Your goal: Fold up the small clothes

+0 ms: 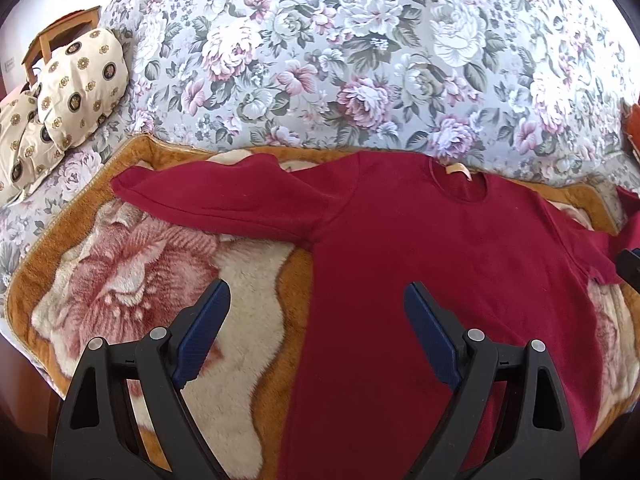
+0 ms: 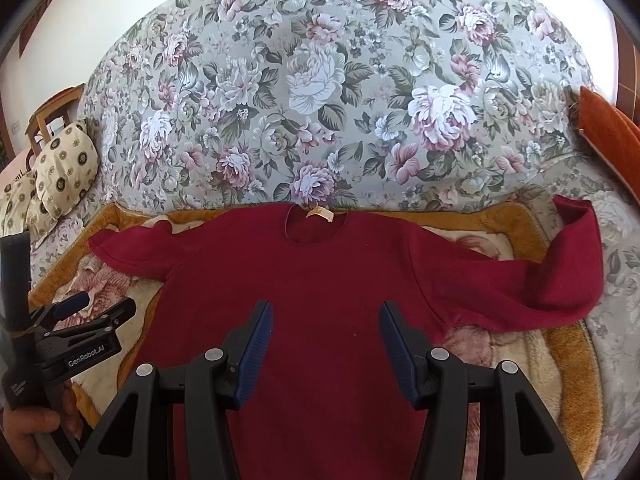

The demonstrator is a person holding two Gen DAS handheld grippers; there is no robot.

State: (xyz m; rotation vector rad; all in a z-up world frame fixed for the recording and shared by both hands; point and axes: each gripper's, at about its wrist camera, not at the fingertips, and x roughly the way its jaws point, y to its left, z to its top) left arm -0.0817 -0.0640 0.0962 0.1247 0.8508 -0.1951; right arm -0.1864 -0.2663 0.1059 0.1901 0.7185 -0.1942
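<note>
Right wrist view: your right gripper and left gripper hover, jaws spread and empty, over the flat sweater; sleeves need folding next.

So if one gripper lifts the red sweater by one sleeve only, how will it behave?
The red sweater is probably floppy: its right sleeve already bends back on itself. Its body would likely hang and drag rather than rise flat. It may also cling to the plush blanket, so the open left gripper should lift slowly.

Dark red sweater, floral grey sofa, brown rose-patterned blanket, cream medallion-print cushions
</note>
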